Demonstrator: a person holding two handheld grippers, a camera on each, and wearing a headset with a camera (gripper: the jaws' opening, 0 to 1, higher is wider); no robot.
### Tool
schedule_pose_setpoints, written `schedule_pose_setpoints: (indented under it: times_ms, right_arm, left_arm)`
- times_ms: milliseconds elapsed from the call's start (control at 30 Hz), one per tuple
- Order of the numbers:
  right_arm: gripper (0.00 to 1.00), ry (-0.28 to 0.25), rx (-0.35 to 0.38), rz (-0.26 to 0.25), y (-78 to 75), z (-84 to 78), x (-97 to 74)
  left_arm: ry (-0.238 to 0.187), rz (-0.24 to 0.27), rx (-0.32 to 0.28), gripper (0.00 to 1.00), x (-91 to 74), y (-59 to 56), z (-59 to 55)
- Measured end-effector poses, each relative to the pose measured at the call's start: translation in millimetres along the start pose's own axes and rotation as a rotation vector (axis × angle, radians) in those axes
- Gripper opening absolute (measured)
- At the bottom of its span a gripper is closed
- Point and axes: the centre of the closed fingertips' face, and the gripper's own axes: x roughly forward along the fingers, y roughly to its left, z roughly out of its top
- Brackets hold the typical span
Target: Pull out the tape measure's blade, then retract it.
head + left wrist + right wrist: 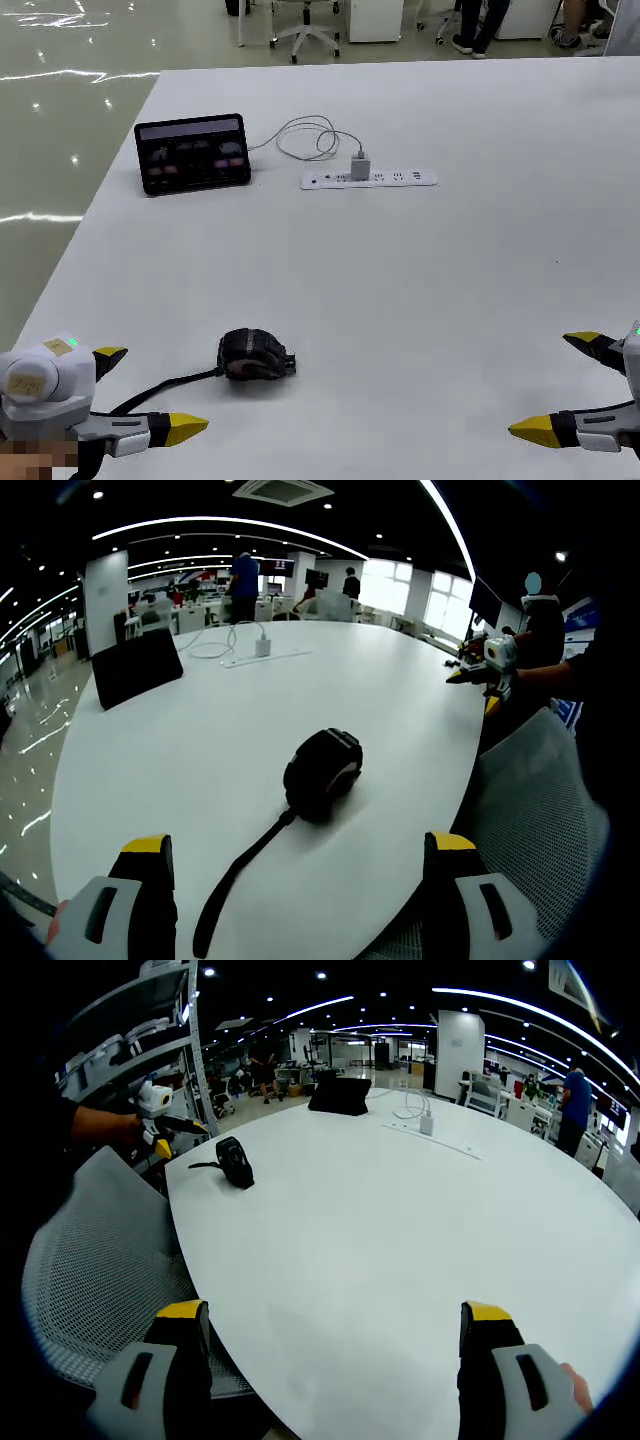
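**Q:** Location of the tape measure?

**A:** The tape measure (255, 355) lies on the white table (420, 270), at 7 o'clock in the head view. Its black strap (165, 387) trails toward 8 o'clock.

**Q:** Gripper condition?

**A:** Left gripper (155, 390): jaws spread wide, nothing between them. In its own view the tape measure sits at 12 o'clock, near but apart. Right gripper (548, 384): at 4 o'clock, jaws spread wide, nothing held, well apart from the tape measure.
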Motion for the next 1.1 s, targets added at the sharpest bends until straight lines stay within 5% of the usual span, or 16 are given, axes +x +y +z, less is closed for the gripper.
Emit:
schedule_pose_setpoints:
  times_ms: [333,567,900,1100]
  right_arm:
    - [1.0,-0.009,-0.009,0.018,2.0,6.6,7.8]
    - [1.0,-0.006,-0.018,0.034,3.7,11.1,17.1]
    - [1.0,-0.019,-0.03,0.063,8.1,23.4,31.2]
    - [1.0,-0.04,-0.054,0.079,11.6,33.9,39.8]
  left_arm:
    - [0.029,-0.041,0.059,1.0,6.4,-5.5,1.1]
    - [0.003,-0.101,0.063,1.0,18.3,-12.3,11.0]
    - [0.09,-0.165,0.164,1.0,36.3,-22.4,17.3]
    - [0.104,-0.198,0.237,0.99,45.4,-23.4,25.2]
